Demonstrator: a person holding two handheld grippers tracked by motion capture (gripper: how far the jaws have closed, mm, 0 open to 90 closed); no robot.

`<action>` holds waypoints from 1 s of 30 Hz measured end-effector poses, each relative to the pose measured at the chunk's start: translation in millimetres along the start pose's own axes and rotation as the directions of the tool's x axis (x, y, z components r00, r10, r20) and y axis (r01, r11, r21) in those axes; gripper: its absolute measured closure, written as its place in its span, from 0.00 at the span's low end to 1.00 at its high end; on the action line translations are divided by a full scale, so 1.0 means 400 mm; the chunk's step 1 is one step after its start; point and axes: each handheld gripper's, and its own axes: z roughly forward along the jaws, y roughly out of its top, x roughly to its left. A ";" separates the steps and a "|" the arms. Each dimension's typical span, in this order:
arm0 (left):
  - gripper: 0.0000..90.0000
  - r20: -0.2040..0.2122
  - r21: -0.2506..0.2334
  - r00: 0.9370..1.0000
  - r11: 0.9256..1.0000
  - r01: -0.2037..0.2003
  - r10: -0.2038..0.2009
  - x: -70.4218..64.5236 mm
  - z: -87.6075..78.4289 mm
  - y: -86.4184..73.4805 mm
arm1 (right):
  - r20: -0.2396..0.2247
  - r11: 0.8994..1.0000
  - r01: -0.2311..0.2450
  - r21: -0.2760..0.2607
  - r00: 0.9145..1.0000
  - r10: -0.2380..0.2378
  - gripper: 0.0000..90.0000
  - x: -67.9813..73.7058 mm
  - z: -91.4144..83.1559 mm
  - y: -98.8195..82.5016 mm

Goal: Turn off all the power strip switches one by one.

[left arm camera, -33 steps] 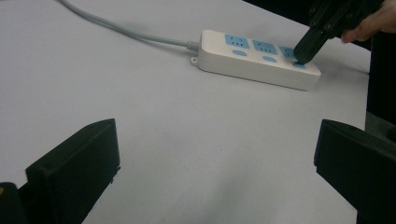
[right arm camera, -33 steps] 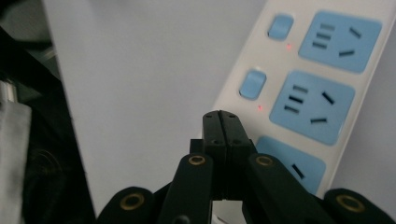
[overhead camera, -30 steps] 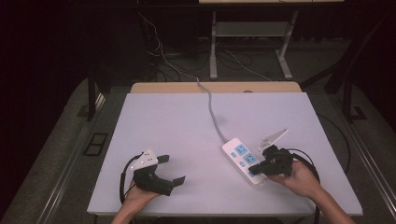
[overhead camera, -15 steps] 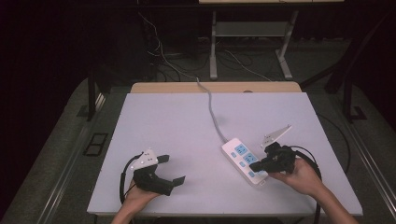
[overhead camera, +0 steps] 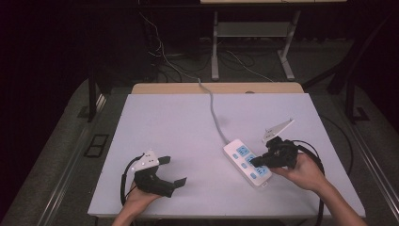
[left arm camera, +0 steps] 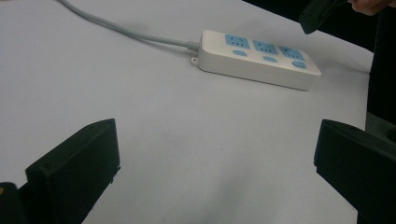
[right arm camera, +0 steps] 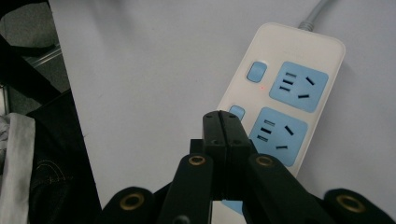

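R gripper (right arm camera: 223, 122) clenched empty, tip over power strip (overhead camera: 247, 161) mid blue switch — press prob underway, not confirmed; L gripper (overhead camera: 165, 175) released, idle near-left.

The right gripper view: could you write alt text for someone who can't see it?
A hand-held gripper with its two black jaws pressed together points down at the middle switch of a white power strip with blue sockets, lying on a white table. A tiny red light glows beside the top switch.
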 end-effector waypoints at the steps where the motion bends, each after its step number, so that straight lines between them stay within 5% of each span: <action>1: 0.00 0.000 0.000 1.000 1.000 0.000 0.000 0.000 0.000 0.000 | 0.000 1.000 0.000 0.002 1.000 0.000 1.00 0.001 -0.001 0.003; 30: 0.00 0.004 -0.001 1.000 1.000 0.000 0.000 0.002 -0.001 0.000 | 0.007 0.998 0.032 0.052 0.999 -0.033 1.00 -0.012 0.046 0.075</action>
